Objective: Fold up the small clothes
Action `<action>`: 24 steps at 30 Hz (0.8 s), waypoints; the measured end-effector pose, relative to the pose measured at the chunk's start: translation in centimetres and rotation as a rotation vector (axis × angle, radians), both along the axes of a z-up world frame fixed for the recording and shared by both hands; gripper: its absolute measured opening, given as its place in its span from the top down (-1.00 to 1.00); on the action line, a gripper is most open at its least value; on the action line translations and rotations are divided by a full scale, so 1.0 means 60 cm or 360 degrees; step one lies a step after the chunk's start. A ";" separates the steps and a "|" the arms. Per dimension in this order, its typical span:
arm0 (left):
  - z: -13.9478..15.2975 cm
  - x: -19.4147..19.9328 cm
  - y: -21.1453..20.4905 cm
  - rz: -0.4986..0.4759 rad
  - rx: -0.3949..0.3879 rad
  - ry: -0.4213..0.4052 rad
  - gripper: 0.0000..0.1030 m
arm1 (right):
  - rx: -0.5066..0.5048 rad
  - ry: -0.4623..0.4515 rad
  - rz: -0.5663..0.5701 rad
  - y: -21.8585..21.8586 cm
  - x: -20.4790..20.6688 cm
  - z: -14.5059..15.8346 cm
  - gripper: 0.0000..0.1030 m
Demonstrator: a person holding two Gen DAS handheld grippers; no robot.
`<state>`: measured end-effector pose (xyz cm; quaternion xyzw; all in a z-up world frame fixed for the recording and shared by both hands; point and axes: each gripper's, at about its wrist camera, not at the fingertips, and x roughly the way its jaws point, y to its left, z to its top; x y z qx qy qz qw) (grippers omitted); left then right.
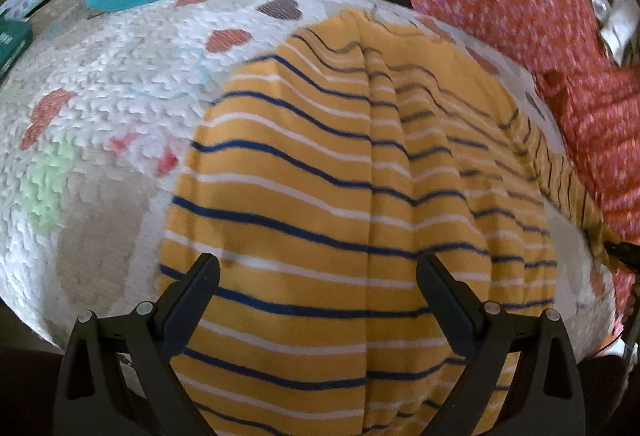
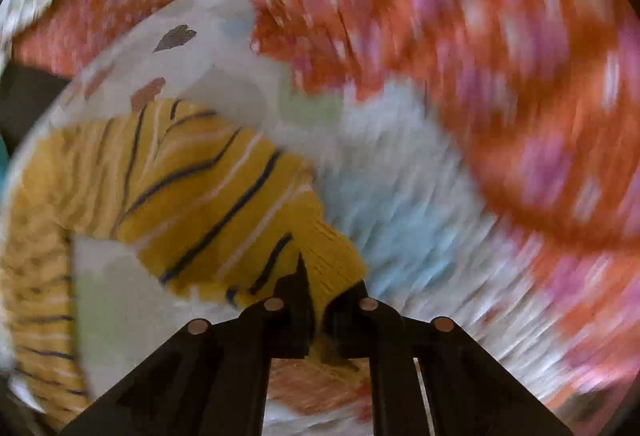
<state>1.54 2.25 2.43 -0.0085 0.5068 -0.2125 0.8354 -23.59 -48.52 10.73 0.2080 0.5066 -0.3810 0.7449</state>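
right tool [image 2: 325, 286] pinches striped sweater [image 1: 340, 196] cuff; left tool [image 1: 318, 268] spread above it.

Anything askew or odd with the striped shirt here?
The striped shirt is bunched into a ridge down its middle, not flat. The right tongs pinch its sleeve cuff; the left tongs are open.

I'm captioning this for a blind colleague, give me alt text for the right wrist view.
The right gripper is shut on the ribbed cuff of a yellow striped sweater, its sleeve trailing left over a white heart-print blanket. Blurred red floral fabric fills the top and right.
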 end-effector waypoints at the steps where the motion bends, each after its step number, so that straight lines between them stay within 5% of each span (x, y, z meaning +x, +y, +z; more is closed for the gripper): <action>1: 0.004 0.005 0.008 0.0039 -0.0025 0.0001 -0.91 | -0.0107 0.0056 0.0009 -0.008 0.007 0.014 0.86; 4: 0.011 0.020 0.030 0.0142 -0.0077 0.0005 -0.91 | -0.0456 0.0207 -0.0117 -0.052 0.014 0.069 0.82; 6: 0.012 0.028 0.043 0.0197 -0.0081 0.0009 -0.91 | -0.0567 0.0219 -0.0193 -0.072 0.019 0.092 0.51; 9: 0.013 0.041 0.070 0.0284 -0.0103 0.0024 -0.91 | -0.0554 0.0104 -0.0186 -0.063 0.023 0.110 -0.03; 13: 0.018 0.058 0.120 0.0428 -0.0150 0.0024 -0.91 | -0.0570 -0.0020 -0.0138 -0.009 0.020 0.116 -0.26; 20: 0.012 0.063 0.250 0.0788 -0.0126 0.0040 -0.91 | -0.0146 -0.0327 0.0301 0.168 0.115 0.087 -0.26; 24: 0.007 0.056 0.304 0.0910 -0.0276 0.0097 -0.91 | 0.0271 -0.0492 0.0663 0.342 0.214 0.031 -0.26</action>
